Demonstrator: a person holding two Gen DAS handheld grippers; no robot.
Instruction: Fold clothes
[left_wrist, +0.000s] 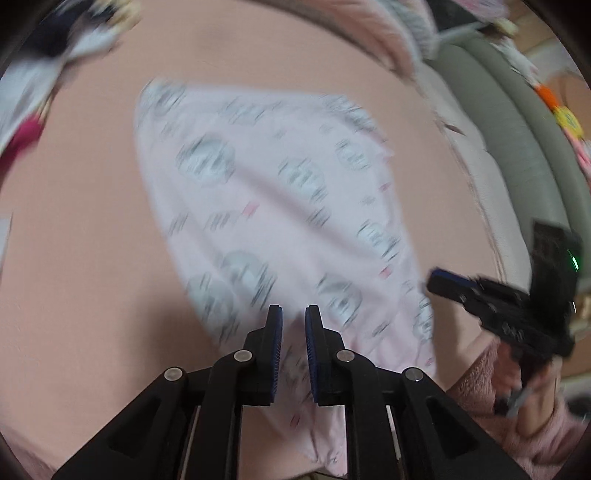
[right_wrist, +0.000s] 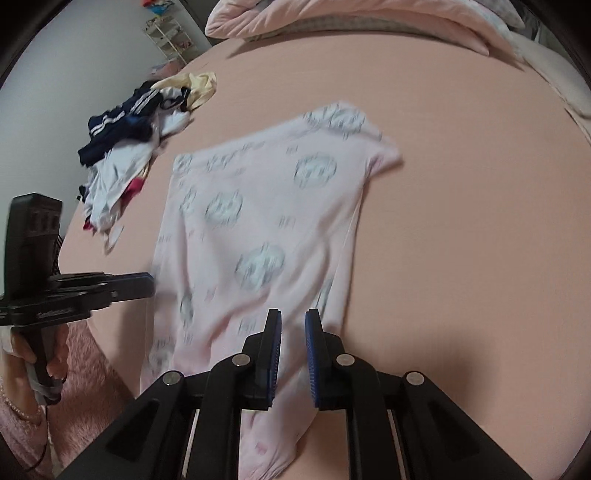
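Both the left gripper (left_wrist: 293, 321) and right gripper (right_wrist: 293, 323) stand slightly agape, apparently pinching the pink garment (right_wrist: 266, 221) at six o'clock; loose hems may slip out, spoiling the fold.

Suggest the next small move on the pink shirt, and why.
Probably pinch the near hem fully with left claw and right claw, then lift it toward the far edge. The pink printed shirt lies spread on the bed sheet, near end bunched under both claws, jaws narrowly apart, grip unclear.
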